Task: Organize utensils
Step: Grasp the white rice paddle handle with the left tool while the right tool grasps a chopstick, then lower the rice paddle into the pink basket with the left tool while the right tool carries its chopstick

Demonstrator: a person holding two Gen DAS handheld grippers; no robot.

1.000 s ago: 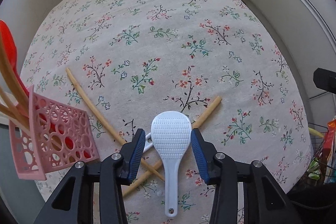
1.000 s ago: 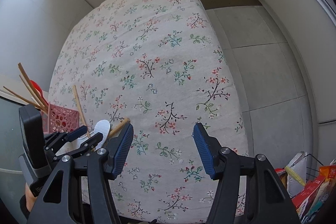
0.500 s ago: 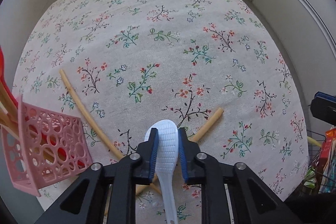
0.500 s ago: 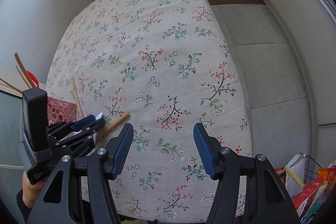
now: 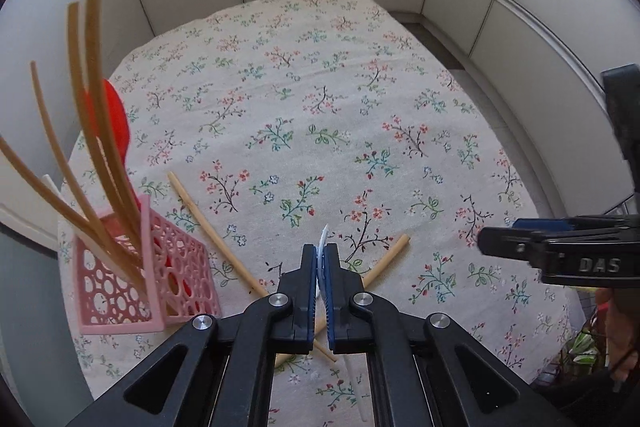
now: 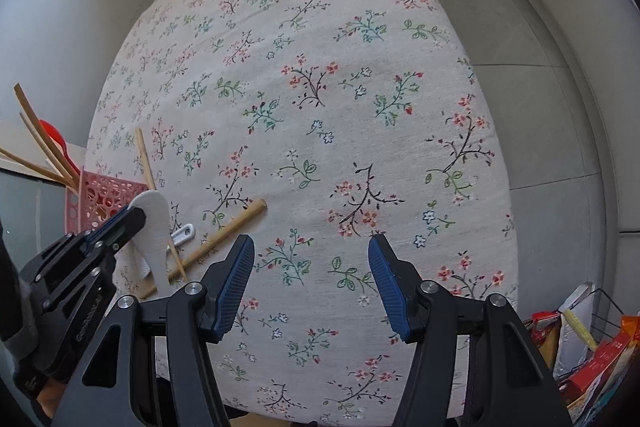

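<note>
My left gripper (image 5: 320, 259) is shut on a white rice paddle (image 5: 322, 241), held edge-on above the floral tablecloth; the paddle's head also shows in the right wrist view (image 6: 151, 227). A pink perforated utensil basket (image 5: 132, 279) stands at the table's left edge, holding several wooden sticks (image 5: 96, 131) and a red spoon (image 5: 116, 123). Two long wooden utensils (image 5: 208, 227) (image 5: 386, 259) lie crossed on the cloth under the paddle, with a second white utensil (image 6: 182, 231) among them. My right gripper (image 6: 311, 267) is open and empty over the cloth's near right part.
The table (image 6: 320, 87) is covered with a floral cloth and has white wall panels behind it. Grey floor tiles (image 6: 540, 107) lie to the right. A wire basket with packets (image 6: 588, 347) stands at the lower right. My right gripper shows in the left wrist view (image 5: 560, 251).
My left gripper closed on the white rice paddle, lifted it off the cloth and turned it edge-on. The right gripper stayed open and moved slightly forward.
</note>
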